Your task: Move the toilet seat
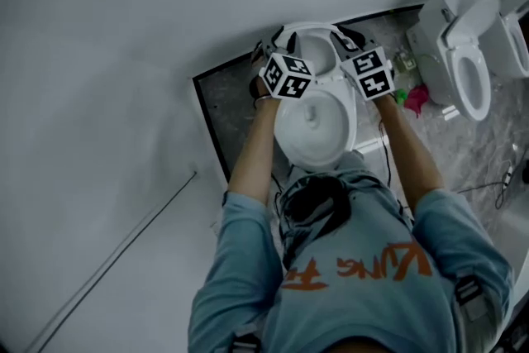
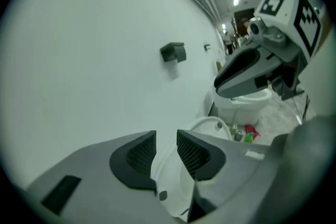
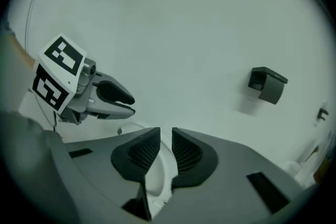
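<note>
A white toilet stands below me against the wall. Its toilet seat is lifted, its rim up near the wall. My left gripper holds the seat's left side and my right gripper its right side. In the left gripper view the white seat rim runs up between the two dark pads of the left gripper. The right gripper has the seat rim in a narrower gap. Each gripper shows in the other's view: the right gripper and the left gripper.
A second white toilet stands to the right, with small green and pink items on the floor between them. A dark floor slab lies under the toilet. A black box is fixed to the white wall. A cable trails at right.
</note>
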The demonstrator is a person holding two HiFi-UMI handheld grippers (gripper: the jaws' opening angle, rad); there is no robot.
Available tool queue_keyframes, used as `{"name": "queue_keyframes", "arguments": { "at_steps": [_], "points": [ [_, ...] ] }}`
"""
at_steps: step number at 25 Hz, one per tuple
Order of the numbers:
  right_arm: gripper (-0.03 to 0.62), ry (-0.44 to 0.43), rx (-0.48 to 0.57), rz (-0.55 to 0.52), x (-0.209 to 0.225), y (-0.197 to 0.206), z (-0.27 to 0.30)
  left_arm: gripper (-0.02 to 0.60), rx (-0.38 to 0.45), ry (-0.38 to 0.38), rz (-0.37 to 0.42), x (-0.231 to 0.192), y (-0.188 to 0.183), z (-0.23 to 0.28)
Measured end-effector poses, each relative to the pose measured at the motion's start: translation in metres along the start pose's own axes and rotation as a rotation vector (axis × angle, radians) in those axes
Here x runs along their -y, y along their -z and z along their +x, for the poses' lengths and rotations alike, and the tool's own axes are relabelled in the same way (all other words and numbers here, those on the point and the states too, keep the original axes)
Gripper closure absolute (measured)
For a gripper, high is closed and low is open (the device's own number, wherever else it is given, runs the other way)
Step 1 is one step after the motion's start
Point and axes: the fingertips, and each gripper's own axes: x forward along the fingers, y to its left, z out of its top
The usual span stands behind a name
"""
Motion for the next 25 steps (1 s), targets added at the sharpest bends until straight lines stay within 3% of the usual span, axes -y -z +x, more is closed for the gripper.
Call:
{"name": "queue_keyframes", "arguments": {
  "at_steps": [6,11,13,15,17,18,25],
  "points": [
    [0.585,0.115,0.131,0.145,0.001,-0.037,-0.031,0.505,0.170,-0.013,-0.138,-0.034,-0.029,-0.050],
    [0.595,0.128,0.281,0.264,-0.005,-0.074,-0.068,0.573,0.336,-0.045,-0.346,-0.060,-0.065,-0.099],
    [0.595,0.097,0.381,0.306,-0.012,-0.097,-0.085,0.580,0.381,-0.020,-0.423,-0.063,-0.076,-0.116],
    [0.595,0.088,0.455,0.345,-0.020,-0.112,-0.101,0.580,0.402,0.044,-0.552,-0.061,-0.080,-0.130],
    [0.595,0.131,0.454,0.358,-0.024,-0.112,-0.111,0.580,0.445,0.092,-0.677,-0.059,-0.081,-0.147],
    [0.595,0.152,0.438,0.358,-0.026,-0.108,-0.115,0.580,0.464,0.103,-0.699,-0.055,-0.080,-0.154],
    [0.595,0.230,0.378,0.368,-0.031,-0.077,-0.129,0.580,0.471,0.158,-0.538,-0.018,-0.074,-0.158]
  ]
}}
